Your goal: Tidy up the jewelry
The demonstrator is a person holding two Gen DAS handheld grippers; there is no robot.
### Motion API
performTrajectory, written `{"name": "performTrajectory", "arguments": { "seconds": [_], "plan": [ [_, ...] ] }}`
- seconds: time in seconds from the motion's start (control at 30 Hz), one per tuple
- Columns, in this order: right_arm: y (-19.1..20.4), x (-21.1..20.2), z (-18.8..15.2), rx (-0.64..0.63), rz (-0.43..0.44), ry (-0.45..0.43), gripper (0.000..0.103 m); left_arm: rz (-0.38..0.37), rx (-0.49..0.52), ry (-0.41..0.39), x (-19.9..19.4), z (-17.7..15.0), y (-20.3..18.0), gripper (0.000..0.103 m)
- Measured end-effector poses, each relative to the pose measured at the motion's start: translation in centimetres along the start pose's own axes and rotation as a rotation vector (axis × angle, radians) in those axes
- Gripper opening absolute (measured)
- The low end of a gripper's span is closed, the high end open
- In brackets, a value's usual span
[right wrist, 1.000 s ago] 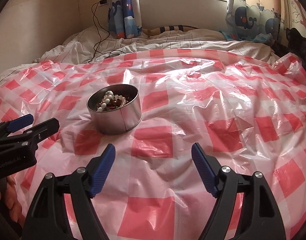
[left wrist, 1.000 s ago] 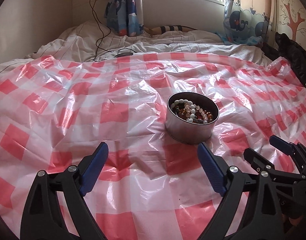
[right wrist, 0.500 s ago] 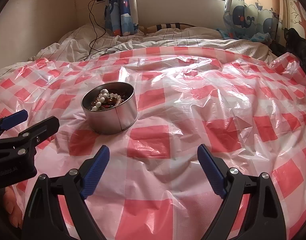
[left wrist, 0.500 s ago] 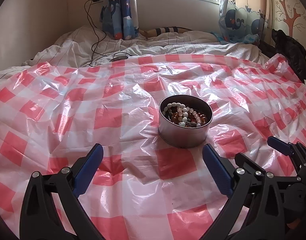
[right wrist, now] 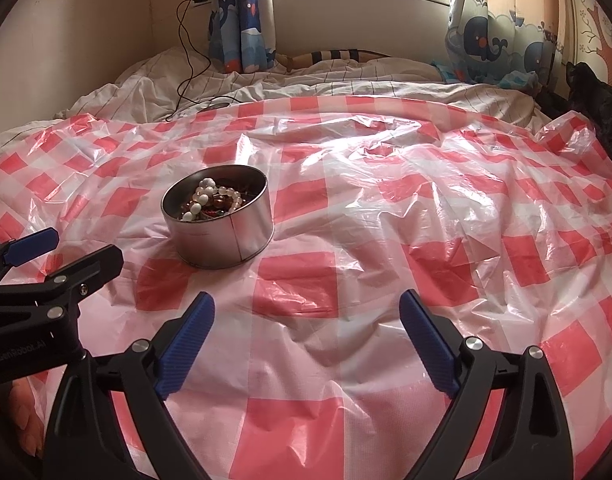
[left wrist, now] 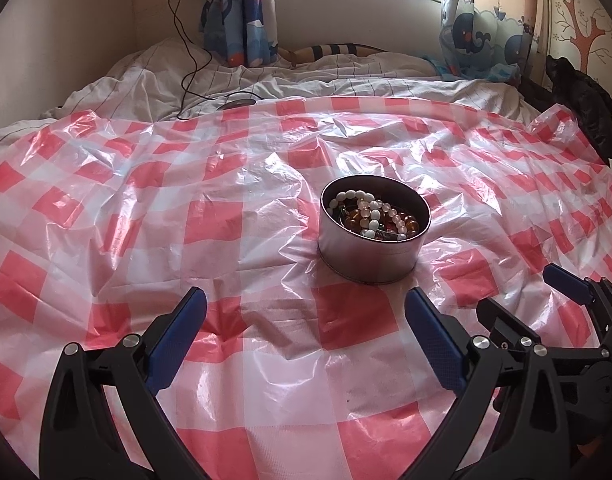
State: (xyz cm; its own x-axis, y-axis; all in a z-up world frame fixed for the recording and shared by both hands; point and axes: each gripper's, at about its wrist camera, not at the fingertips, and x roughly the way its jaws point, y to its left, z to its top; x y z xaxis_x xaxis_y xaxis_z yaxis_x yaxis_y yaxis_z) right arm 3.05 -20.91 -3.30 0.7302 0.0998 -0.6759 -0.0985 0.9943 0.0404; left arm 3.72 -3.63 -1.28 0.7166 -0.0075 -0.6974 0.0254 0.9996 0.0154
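Left wrist: left gripper (left wrist: 306, 312) fingers wide apart, empty; right gripper (right wrist: 307, 314) fingers just widened, empty.

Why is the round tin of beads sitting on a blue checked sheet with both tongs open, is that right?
Almost. The sheet is red and white checked, not blue; the left wrist view shows it clearly. The rest holds: the round tin has beads in it, and the left tongs and right tongs are both open with nothing between them.

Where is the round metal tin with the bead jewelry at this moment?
The metal tin stands upright on the red-and-white checked plastic sheet, centre-right in the left wrist view and left of centre in the right wrist view, beyond both open grippers.
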Motion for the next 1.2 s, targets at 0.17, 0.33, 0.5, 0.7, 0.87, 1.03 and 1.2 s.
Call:
{"name": "performTrajectory", "arguments": {
  "seconds": [0.17, 0.33, 0.5, 0.7, 0.87, 1.03, 1.2],
  "plan": [
    [0.0, 0.08, -0.11, 0.001, -0.001, 0.005, 0.091, 0.0, -0.006, 0.008, 0.15, -0.1, 0.13, 0.095],
    [-0.08, 0.16, -0.23, 0.0, -0.003, 0.008, 0.091, -0.001, -0.007, 0.008, 0.19, -0.14, 0.17, 0.095],
    [-0.05, 0.16, -0.21, 0.0, -0.003, 0.008, 0.091, 0.001, -0.006, 0.007, 0.21, -0.16, 0.15, 0.095],
    [-0.05, 0.2, -0.29, -0.001, -0.004, 0.011, 0.092, 0.002, -0.006, 0.007, 0.19, -0.13, 0.13, 0.095],
    [-0.04, 0.22, -0.32, -0.001, -0.004, 0.012, 0.093, 0.002, -0.006, 0.008, 0.22, -0.12, 0.14, 0.095],
    [-0.07, 0.26, -0.39, -0.002, -0.004, 0.013, 0.093, 0.002, -0.008, 0.017, 0.4, -0.18, 0.31, 0.095],
    [0.0, 0.38, -0.45, -0.002, -0.004, 0.016, 0.093, 0.004, -0.007, 0.016, 0.43, -0.23, 0.37, 0.095]
  ]
}}
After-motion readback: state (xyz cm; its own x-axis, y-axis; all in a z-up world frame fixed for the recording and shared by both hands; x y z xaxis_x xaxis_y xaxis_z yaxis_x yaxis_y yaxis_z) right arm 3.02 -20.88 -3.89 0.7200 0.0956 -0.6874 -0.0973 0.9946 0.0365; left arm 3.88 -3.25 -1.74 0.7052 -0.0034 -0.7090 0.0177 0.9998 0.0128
